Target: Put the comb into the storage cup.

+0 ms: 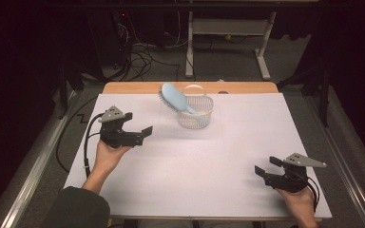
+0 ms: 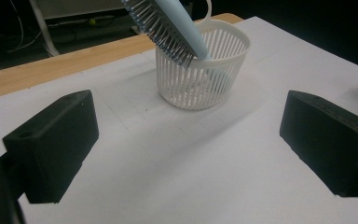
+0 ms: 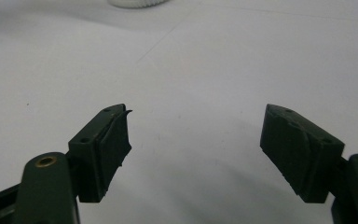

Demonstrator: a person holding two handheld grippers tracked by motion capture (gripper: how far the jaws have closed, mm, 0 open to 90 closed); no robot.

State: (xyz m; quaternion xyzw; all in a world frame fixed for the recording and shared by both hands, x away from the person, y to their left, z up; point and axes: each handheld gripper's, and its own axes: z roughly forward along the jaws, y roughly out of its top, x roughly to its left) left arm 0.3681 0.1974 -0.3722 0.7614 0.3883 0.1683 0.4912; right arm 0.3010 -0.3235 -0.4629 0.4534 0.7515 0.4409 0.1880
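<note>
Far middle of the desk (image 1: 247, 156): a white slatted basket (image 1: 196, 114) stands here — the one thing standing on the white sheet.
Above the basket: a light blue hairbrush (image 1: 174, 98) leans out of it, head up and tilted to the left, past the rim.
Between left hand-held gripper (image 1: 140, 134) and basket: bare sheet — a clear lane straight ahead of the parted jaws.
Ahead of right hand-held gripper (image 1: 265, 166): bare sheet between and beyond its spread jaws; the basket's foot (image 3: 137, 2) lies well off.
Near and right parts of the desk: open, flat, nothing standing.
</note>
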